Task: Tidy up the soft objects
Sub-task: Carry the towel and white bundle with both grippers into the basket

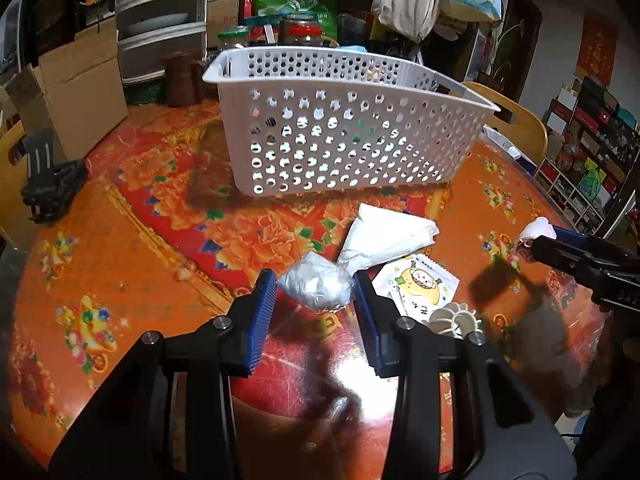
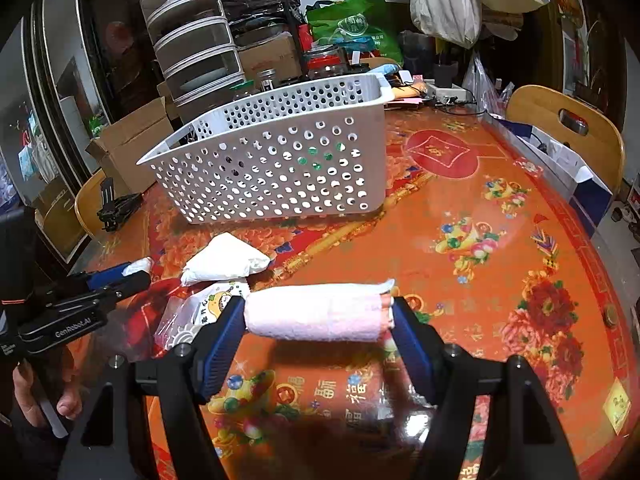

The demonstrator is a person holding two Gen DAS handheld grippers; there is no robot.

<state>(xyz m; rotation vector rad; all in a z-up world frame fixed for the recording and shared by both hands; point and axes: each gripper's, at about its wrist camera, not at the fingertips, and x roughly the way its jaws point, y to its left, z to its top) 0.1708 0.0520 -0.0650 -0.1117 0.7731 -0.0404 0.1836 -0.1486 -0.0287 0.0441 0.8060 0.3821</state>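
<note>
My left gripper [image 1: 314,280] is shut on a small clear bag of white fluff [image 1: 320,290], held a little above the table. In the right wrist view this gripper [image 2: 136,274] shows at the left with the bag [image 2: 140,265] at its tip. The right gripper [image 2: 318,308] is shut on a rolled pink towel [image 2: 316,314], gripped end to end. A white perforated basket [image 1: 352,128] [image 2: 272,168] stands beyond both. On the table between them lie a folded white cloth [image 1: 384,240] [image 2: 224,260] and a cartoon-printed sachet [image 1: 420,284] [image 2: 218,298].
A white ribbed plastic disc [image 1: 454,318] lies beside the sachet. A black folded stand [image 1: 48,184] sits at the table's left edge. Jars, drawers and cardboard boxes [image 1: 80,92] crowd the back. A wooden chair [image 1: 516,120] stands on the right. A person's hand [image 2: 68,404] holds the left tool.
</note>
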